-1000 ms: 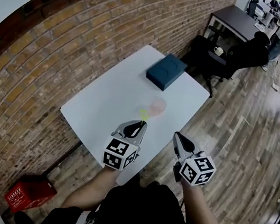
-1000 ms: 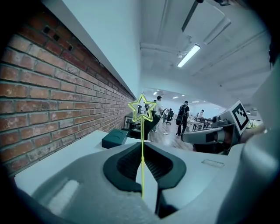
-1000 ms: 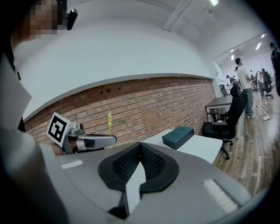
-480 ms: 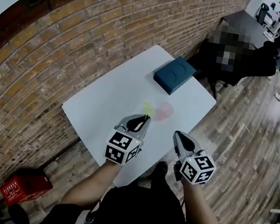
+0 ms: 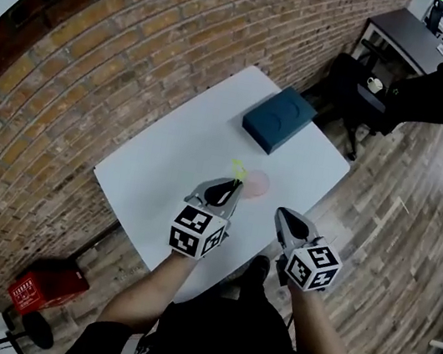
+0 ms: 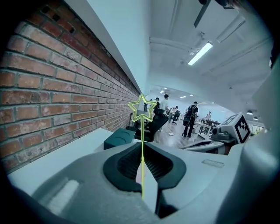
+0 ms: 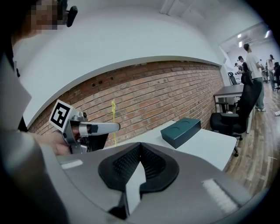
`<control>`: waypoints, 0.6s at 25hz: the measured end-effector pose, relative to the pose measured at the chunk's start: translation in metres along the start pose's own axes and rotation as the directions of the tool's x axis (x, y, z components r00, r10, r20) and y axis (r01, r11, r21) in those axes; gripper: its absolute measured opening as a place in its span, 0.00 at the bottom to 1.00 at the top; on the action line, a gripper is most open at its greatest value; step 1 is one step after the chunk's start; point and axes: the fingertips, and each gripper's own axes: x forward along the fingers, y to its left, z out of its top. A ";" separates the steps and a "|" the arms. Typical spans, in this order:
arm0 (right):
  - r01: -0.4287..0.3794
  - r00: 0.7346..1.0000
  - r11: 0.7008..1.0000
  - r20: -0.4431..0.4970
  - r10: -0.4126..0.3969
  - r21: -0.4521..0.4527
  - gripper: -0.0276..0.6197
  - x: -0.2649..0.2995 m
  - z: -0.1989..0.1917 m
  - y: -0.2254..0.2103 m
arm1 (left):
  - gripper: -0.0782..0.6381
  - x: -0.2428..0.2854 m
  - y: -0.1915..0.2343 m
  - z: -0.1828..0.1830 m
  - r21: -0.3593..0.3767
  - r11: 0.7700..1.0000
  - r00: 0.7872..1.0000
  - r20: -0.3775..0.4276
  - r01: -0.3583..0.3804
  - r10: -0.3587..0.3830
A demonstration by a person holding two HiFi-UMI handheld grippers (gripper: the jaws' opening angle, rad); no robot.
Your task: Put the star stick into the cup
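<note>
My left gripper (image 5: 230, 187) is shut on a thin yellow-green star stick (image 5: 238, 169) and holds it upright over the white table (image 5: 163, 170). In the left gripper view the stick (image 6: 142, 144) rises from between the closed pads, with its star outline on top. A pale pink see-through cup (image 5: 257, 184) stands on the table just right of the star. My right gripper (image 5: 282, 216) hovers near the table's front edge, shut with nothing in it (image 7: 134, 175). From the right gripper view the left gripper (image 7: 89, 129) and the stick (image 7: 113, 118) show in front of the brick wall.
A dark teal box (image 5: 278, 120) lies at the far end of the table, also in the right gripper view (image 7: 180, 126). A brick wall (image 5: 97, 65) runs along the left. A black office chair (image 5: 372, 92) stands beyond the table, and a red crate (image 5: 45, 289) sits on the floor.
The left gripper has carried the stick forward; the star now sits beside the cup's left edge instead of short of it. The right gripper has barely moved.
</note>
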 end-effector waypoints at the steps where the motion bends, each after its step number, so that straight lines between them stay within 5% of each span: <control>1: -0.007 1.000 1.000 -0.007 0.007 0.006 0.04 0.003 -0.001 -0.004 | 0.14 0.006 0.001 0.001 -0.006 1.000 1.000 -0.003 -0.002 0.002; 15: -0.020 0.999 0.999 -0.044 0.021 0.041 0.04 0.015 -0.005 -0.049 | 0.14 0.069 0.011 0.029 -0.032 0.999 0.999 0.045 0.005 -0.004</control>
